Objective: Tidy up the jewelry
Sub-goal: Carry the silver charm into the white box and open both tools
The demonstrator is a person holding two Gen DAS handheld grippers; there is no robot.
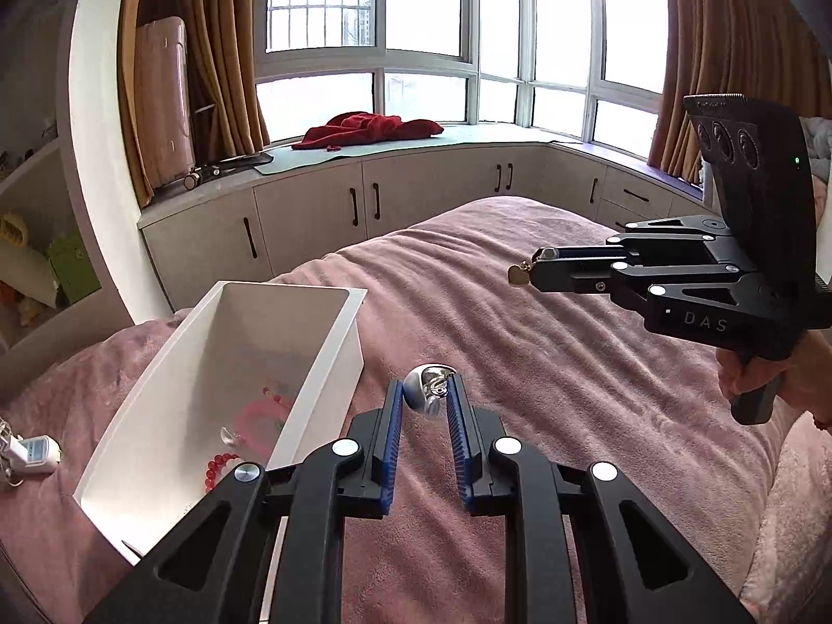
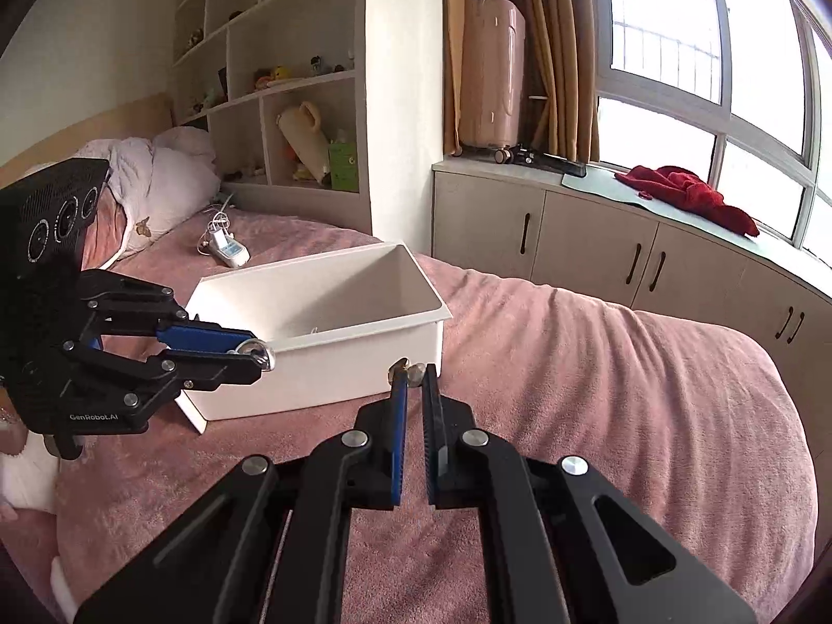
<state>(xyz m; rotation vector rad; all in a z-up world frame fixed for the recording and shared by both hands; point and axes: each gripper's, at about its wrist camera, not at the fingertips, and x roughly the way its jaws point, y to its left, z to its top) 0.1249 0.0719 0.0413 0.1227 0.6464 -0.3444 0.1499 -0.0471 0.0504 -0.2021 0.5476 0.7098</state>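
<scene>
Two grippers, left gripper [image 1: 426, 398] pinching silver ring [image 1: 425, 390], right gripper [image 2: 414, 375] clamping gold pendant [image 1: 518, 274], one white box [image 1: 291, 288]

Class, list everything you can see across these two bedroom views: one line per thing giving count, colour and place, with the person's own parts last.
Open plastic box: one, white, on the bed.
Bead bracelets: at least two, red and pink, inside the box.
Plush bedspread: one, pink, covering the bed.
Heart pendant: one, gold, in the right gripper.
Shiny metal piece: one, silver, in the left gripper.
Cloth: one, red, on the window ledge.
Suitcase: one, pink, beside the curtain.
Left gripper: black, blue pads.
Right gripper: black, blue pads.
</scene>
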